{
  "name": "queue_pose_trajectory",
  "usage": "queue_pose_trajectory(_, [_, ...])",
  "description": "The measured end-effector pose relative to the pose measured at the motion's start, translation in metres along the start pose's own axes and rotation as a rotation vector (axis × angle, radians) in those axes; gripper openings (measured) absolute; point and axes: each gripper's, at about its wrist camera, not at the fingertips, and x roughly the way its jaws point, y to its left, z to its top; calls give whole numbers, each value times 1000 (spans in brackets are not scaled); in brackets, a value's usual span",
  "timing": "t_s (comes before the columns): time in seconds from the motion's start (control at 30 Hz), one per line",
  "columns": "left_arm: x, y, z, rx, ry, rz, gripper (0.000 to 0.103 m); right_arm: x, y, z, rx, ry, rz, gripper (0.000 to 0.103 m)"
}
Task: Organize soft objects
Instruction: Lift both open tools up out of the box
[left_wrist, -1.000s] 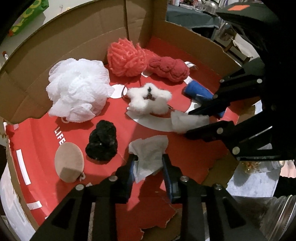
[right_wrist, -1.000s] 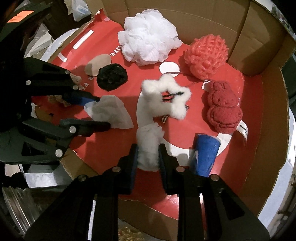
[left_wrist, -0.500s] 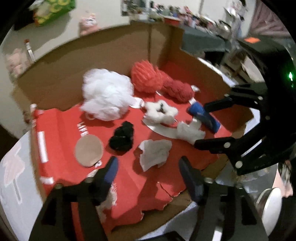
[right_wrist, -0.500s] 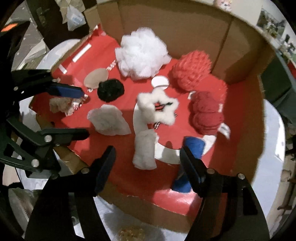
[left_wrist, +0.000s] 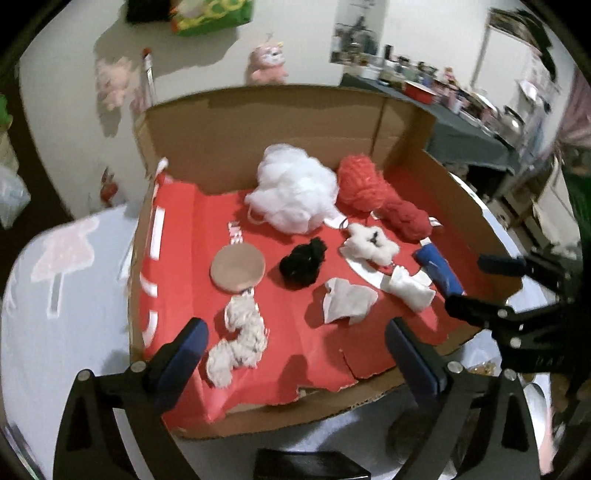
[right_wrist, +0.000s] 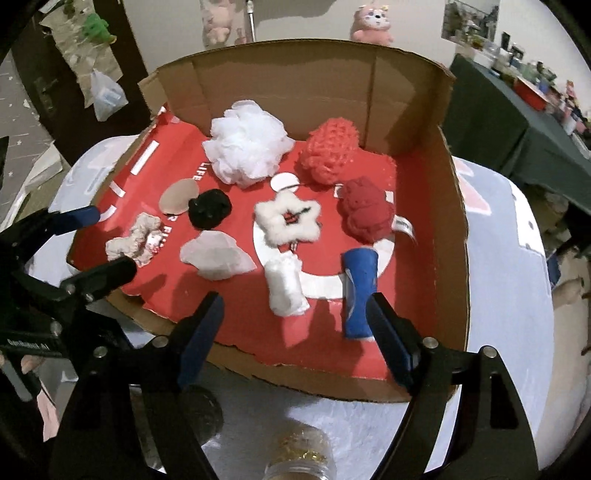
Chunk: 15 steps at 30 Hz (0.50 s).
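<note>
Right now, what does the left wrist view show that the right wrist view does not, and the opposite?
Only the left wrist view shows the right claw from the side. Only the right wrist view shows the left claw from the side, the red toy recognisably as a rabbit, and a jar below. Both show the cardboard box, white mesh pouf, black pompom and blue cylinder.

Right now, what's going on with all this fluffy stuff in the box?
A person is sorting soft things laid out in a shallow cardboard box with a red floor, using a gripper in each hand. The left gripper and right gripper both hang over the box's near edge, jaws opening and nothing between them. A crumpled grey cloth and a small white bundle lie loose near that edge, among a white bath puff, a red bunny, a blue roll and others.
</note>
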Motion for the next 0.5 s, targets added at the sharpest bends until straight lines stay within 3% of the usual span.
queue_pose_trajectory(0.5, [13, -3, -22, -34, -2, 75, 98, 11, -10, -14, 70, -27, -39, 79])
